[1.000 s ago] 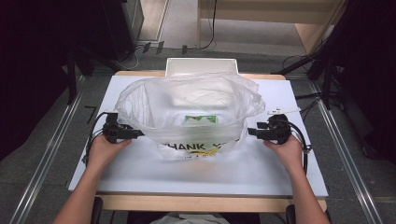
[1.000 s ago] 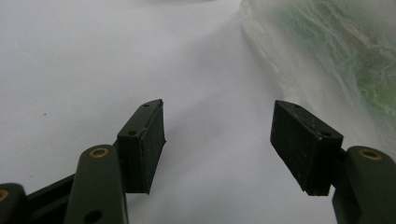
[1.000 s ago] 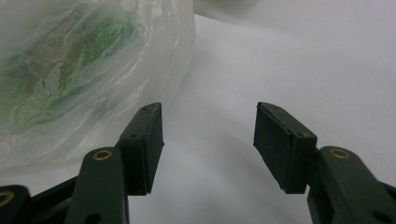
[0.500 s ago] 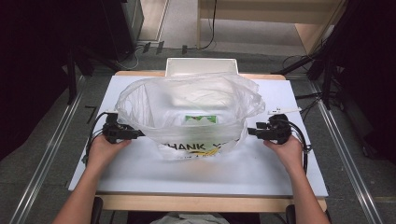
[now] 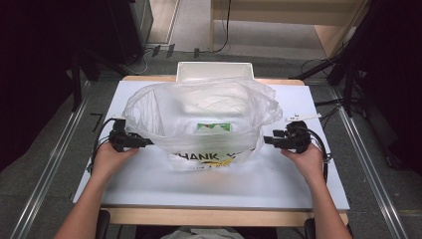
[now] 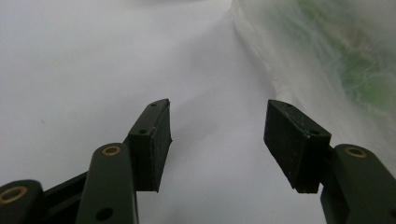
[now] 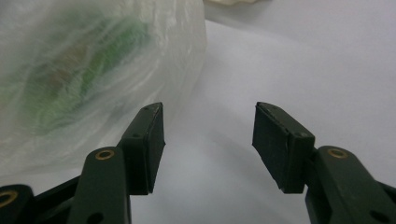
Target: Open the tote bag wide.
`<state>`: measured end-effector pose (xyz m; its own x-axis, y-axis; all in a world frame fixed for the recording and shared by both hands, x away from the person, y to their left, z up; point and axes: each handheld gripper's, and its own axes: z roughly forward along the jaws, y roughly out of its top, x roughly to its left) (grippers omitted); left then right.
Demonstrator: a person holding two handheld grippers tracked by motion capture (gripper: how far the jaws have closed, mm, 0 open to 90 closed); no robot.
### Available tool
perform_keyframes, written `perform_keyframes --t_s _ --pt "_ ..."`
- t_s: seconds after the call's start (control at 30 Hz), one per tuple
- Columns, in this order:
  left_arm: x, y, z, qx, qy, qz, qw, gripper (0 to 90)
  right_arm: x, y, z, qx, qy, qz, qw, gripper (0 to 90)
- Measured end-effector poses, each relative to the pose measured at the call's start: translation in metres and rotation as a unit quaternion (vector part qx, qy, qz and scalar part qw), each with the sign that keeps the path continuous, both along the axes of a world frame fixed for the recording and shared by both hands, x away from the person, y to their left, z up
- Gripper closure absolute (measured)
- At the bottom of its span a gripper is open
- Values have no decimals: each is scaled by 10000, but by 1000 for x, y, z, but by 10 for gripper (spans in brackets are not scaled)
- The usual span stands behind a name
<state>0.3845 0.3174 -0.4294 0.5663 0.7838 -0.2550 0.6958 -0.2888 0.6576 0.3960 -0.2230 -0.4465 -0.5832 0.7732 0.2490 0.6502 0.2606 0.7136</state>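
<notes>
A translucent plastic bag printed with "THANK YOU" stands open in the middle of the white table top. Through its wall I see a green and white box. My left gripper lies level at the bag's left side, tips toward it. In the left gripper view it is open; the jaws have just been closing a little, with only bare table between them and the bag off to the right. My right gripper faces the bag's right side. It is open and holds nothing, the bag just past its left pad.
A white bin sits at the far edge of the table behind the bag. Bare white surface runs in front of the bag toward the person. Cables trail from both grippers beside the hands.
</notes>
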Motion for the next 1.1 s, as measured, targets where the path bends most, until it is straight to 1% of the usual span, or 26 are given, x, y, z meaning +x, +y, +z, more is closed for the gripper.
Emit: perform_keyframes --t_s 0.03,0.07,0.1,0.13,0.17,0.23,0.27,0.3,0.33,0.37,0.47,0.5,0.53,0.57,0.6,0.63,0.67,0.73,0.87,0.9,0.93,0.97,1.03,1.07,1.1 --pt "5 4 10 28 -45 -33 10000 422 0 0 10 -83 -75 19 9999 455" --pt "5 4 10 28 -45 -33 10000 422 0 0 10 -83 -75 19 9999 455" --pt "8 6 15 -99 -66 41 9999 423 1 -2 22 63 -169 43 9998 464" --pt "10 8 19 -156 -66 48 9998 423 1 -2 22 63 -169 43 9998 464" --pt "12 10 23 -181 -74 40 9998 424 1 -3 26 98 -169 64 9998 471" --pt "16 12 32 -159 -131 37 9998 430 3 -5 36 165 -197 135 9996 484" --pt "18 13 36 -128 -119 13 9998 430 4 -6 40 196 -197 146 9995 486" --pt "20 14 41 -174 -136 0 9998 432 5 -7 45 174 -221 171 9995 486" --pt "21 16 45 -158 -158 -20 9997 439 8 -8 55 117 -245 209 9994 486" --pt "23 16 48 -152 -160 -17 9998 439 8 -8 55 117 -245 209 9994 486" --pt "26 18 64 -128 -208 -49 9997 444 12 -11 69 58 -333 261 9991 486" --pt "27 18 70 -118 -266 -81 9995 444 13 -12 74 65 -341 272 9990 486" --pt "27 18 74 -140 -315 -83 9994 452 15 -13 84 43 -397 322 9987 486" --pt "29 19 84 -122 -372 -121 9992 453 16 -14 88 8 -418 332 9986 486" --pt "29 19 84 -122 -372 -121 9992 456 16 -14 88 8 -418 332 9986 486" --pt "31 21 90 -102 -434 -111 9989 459 17 -14 98 -41 -454 368 9983 486" --pt "32 22 95 -113 -471 -121 9988 459 17 -14 98 -41 -454 368 9983 486" --pt "36 26 105 -69 -524 -71 9986 462 19 -16 106 -50 -485 385 9981 486" --pt "42 34 124 -132 -581 -15 9982 464 21 -21 122 7 -544 385 9978 488" --pt "43 36 129 -154 -617 -33 9980 466 22 -23 130 -35 -580 393 9975 496" --pt "44 38 136 -104 -657 -13 9978 467 22 -24 132 -40 -594 396 9974 498" --pt "44 38 136 -104 -657 -13 9978 468 22 -24 132 -40 -594 396 9974 498" --pt "46 39 146 -104 -679 -30 9976 470 23 -25 138 -26 -614 415 9972 503" --pt "47 40 151 -121 -682 -60 9976 472 23 -26 142 7 -629 447 9970 505" --pt "48 40 156 -157 -699 -102 9974 480 25 -28 150 17 -646 438 9969 516"
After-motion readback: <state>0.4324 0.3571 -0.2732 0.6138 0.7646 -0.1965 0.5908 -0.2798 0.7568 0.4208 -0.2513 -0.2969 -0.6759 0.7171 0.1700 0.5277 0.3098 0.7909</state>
